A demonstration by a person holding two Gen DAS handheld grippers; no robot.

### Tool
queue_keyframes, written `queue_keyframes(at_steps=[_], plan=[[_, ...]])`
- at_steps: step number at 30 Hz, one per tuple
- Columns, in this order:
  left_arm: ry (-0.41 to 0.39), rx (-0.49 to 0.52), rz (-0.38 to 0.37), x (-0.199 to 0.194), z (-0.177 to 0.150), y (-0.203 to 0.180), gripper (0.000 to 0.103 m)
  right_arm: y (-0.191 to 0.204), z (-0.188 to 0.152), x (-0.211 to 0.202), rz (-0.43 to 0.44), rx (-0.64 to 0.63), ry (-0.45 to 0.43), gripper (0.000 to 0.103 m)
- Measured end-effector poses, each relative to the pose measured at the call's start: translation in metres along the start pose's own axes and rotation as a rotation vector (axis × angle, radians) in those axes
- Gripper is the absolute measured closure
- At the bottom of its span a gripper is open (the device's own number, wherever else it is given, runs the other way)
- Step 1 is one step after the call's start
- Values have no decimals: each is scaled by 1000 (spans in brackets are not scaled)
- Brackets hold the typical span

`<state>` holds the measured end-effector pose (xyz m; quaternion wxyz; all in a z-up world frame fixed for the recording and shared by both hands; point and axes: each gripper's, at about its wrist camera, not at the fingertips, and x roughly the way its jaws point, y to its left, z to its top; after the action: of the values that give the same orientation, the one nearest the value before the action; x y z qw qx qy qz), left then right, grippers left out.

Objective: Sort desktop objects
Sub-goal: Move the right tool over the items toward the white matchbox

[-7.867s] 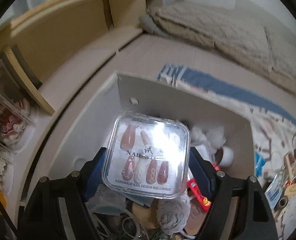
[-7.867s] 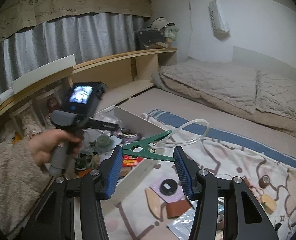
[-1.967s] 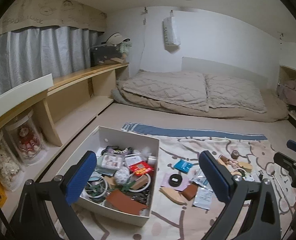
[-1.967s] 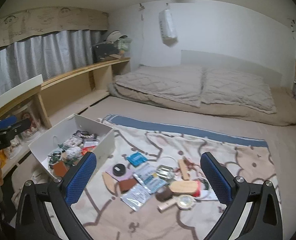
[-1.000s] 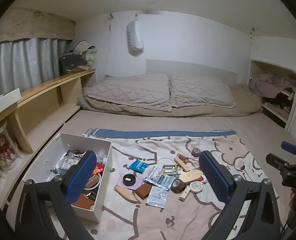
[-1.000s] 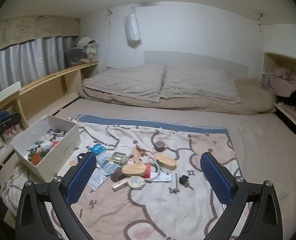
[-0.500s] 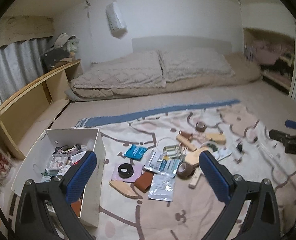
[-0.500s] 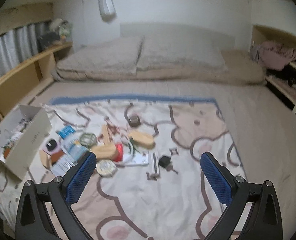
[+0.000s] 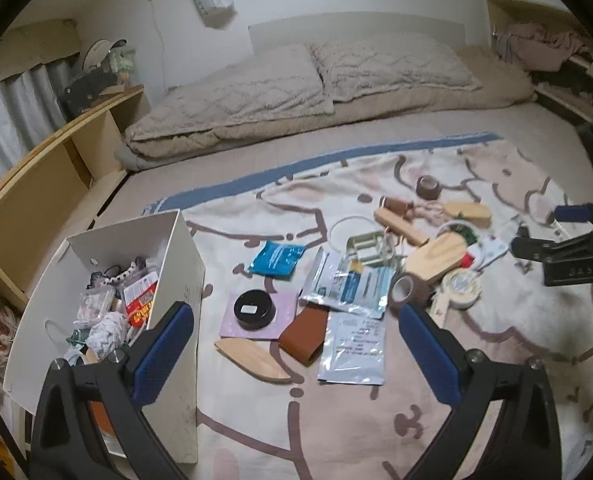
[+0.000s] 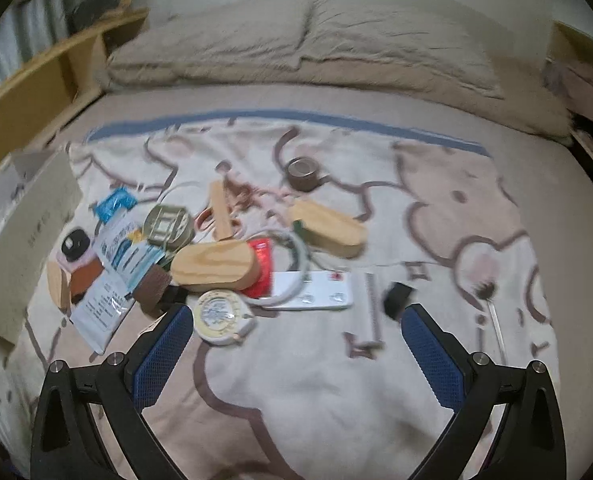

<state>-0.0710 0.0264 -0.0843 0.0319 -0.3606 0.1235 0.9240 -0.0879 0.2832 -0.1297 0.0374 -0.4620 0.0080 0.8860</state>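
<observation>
Left gripper (image 9: 296,344) fingers spread wide, holding nothing, hanging above blanket (image 9: 336,420). Right gripper (image 10: 296,344) same: wide apart, nothing between. White box (image 9: 184,288) sits on blanket's left edge, part-filled with small clutter. Right of box, loose pile: one black round tin (image 9: 255,309), one blue packet (image 9: 277,258), one brown leather pouch (image 9: 303,338), two brown tape rolls (image 9: 429,187), one round white disc (image 10: 220,316), one white remote (image 10: 316,294). Right view blurred, smaller bits unreadable.
</observation>
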Motion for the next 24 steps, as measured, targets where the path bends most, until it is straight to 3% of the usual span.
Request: queue_keyframes(at_steps=[7, 16, 24], plan=[[12, 25, -13, 14, -18, 4, 0, 51, 11, 42, 56, -115, 46, 0], [-56, 104, -19, 6, -32, 5, 0, 123, 23, 60, 109, -363, 13, 0], [-97, 158, -39, -3, -33, 13, 0, 169, 28, 89, 123, -528, 68, 0]])
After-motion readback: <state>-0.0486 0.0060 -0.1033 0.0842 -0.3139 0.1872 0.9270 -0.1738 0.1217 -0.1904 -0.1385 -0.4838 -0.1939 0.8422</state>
